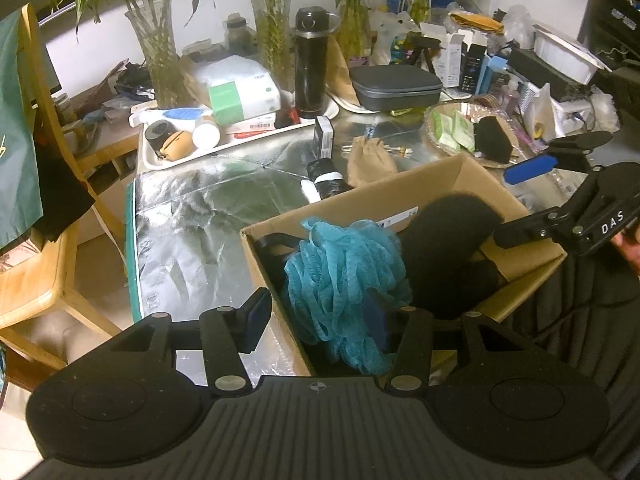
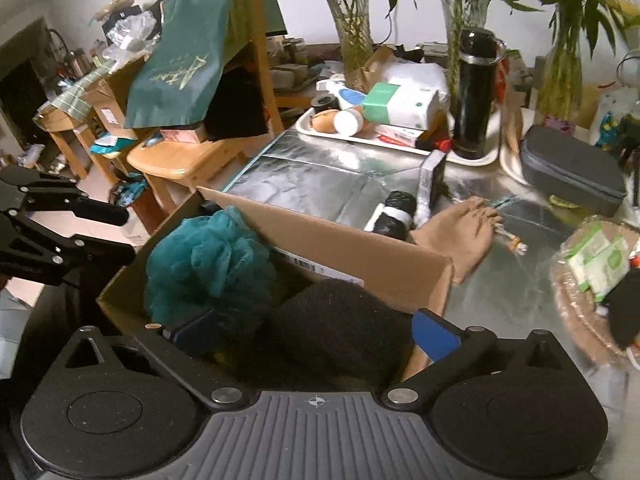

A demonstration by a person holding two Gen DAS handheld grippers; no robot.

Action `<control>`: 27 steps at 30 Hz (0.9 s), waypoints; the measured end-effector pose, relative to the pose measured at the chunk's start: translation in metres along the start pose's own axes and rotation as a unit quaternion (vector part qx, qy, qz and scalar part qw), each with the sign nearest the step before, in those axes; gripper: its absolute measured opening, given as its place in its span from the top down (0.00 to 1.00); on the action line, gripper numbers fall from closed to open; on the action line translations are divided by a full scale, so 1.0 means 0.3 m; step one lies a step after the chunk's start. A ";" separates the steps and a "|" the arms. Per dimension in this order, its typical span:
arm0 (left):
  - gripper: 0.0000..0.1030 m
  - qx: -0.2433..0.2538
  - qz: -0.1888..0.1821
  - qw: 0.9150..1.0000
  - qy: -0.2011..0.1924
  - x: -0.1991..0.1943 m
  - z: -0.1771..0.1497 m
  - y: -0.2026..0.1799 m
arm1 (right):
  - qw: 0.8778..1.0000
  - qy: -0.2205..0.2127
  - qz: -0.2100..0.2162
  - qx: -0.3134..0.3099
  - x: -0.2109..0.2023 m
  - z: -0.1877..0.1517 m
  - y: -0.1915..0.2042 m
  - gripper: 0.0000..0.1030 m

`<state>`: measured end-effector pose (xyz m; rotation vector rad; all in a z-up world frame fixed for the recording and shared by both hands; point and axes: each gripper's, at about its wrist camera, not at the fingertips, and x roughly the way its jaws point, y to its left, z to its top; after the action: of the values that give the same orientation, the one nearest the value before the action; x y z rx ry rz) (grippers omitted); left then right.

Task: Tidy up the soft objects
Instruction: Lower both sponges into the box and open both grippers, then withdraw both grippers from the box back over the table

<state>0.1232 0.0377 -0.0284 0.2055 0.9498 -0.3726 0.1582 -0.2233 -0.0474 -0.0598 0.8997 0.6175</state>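
An open cardboard box (image 1: 404,192) (image 2: 352,244) sits on the silver-covered table. Inside it lie a teal mesh bath pouf (image 1: 344,280) (image 2: 208,260) and a black fuzzy soft object (image 1: 448,248) (image 2: 340,328). My left gripper (image 1: 320,320) is open, its jaws straddling the box's near-left corner and the pouf without closing on it. My right gripper (image 2: 312,336) is open over the box, its jaws on either side of the black fuzzy object. In the left wrist view it enters from the right (image 1: 532,200). A tan drawstring pouch (image 1: 370,160) (image 2: 464,236) lies on the table beyond the box.
A white tray (image 1: 160,160) holds a tissue pack, bottles and a black flask (image 1: 312,64). A grey zip case (image 1: 396,88), a woven basket (image 1: 436,136) with packets, glass vases and clutter fill the back. Wooden chairs (image 1: 36,272) stand left.
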 end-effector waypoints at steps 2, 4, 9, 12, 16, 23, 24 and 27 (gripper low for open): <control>0.52 -0.005 0.000 1.000 0.000 -0.001 0.004 0.004 | 1.000 -0.001 -0.018 -0.008 -0.010 0.002 0.006 0.00; 0.50 -0.009 0.001 1.000 -0.001 -0.003 0.009 0.006 | 0.999 0.000 -0.036 -0.015 -0.017 0.005 0.011 0.00; 0.34 -0.013 0.008 1.000 -0.011 -0.018 0.018 0.013 | 0.996 0.012 -0.086 -0.008 -0.020 0.012 -0.007 0.00; 0.33 -0.014 0.016 1.000 -0.013 -0.024 0.027 0.020 | 0.994 0.017 -0.112 0.006 -0.025 0.010 -0.030 0.00; 0.33 -0.025 0.033 0.999 -0.007 -0.021 0.038 0.040 | 0.991 0.020 -0.127 0.021 -0.039 0.007 -0.057 0.00; 0.33 -0.054 0.053 0.997 0.021 -0.005 0.051 0.090 | 0.987 0.044 -0.148 0.046 -0.049 0.017 -0.093 0.00; 0.33 -0.055 0.053 0.997 0.023 -0.003 0.052 0.094 | 0.987 0.049 -0.147 0.051 -0.047 0.018 -0.098 0.00; 0.33 -0.055 0.062 0.996 0.032 0.009 0.056 0.100 | 0.985 0.061 -0.147 0.068 -0.043 0.021 -0.120 0.00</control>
<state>0.1493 0.0591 -0.0208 0.1747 1.0126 -0.2002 0.1756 -0.2574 -0.0410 -0.1071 1.0273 0.2794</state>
